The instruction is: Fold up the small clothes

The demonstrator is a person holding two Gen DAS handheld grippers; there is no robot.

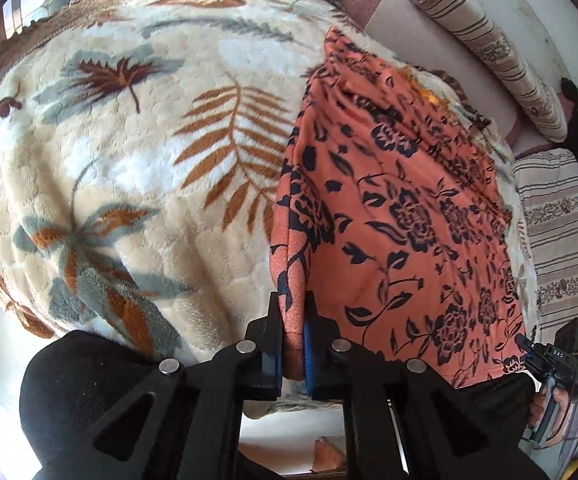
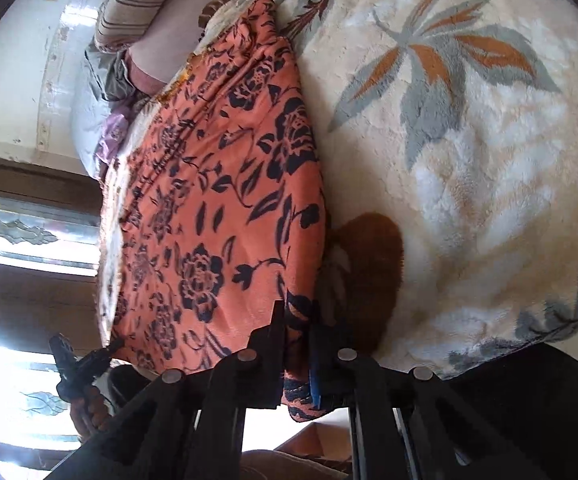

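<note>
Right now, by item:

Garment: an orange cloth (image 1: 401, 208) printed with dark navy flowers and vines, soft and thin, lying mostly flat on the bed with shallow ripples; its shape narrows toward the far end.
Garment place: spread over the plush blanket (image 1: 137, 168), near the bed's side toward the striped pillows (image 1: 493, 48).
Left tongs (image 1: 293, 320): closed on the garment's near corner, a folded hem pinched between the black fingers with blue pads.
Right tongs (image 2: 297, 340): closed on the garment's other near corner, the cloth bunched between the fingers and hanging a little below them.
Blanket: thick cream fleece with rust, grey and brown leaf shapes, quilted-looking and lumpy.
Edges: the garment's near hem runs between the two tongs along the bed's near edge; its long side edge is rolled slightly.
Open room: a wide stretch of bare blanket lies beside the garment, away from the pillows.
</note>
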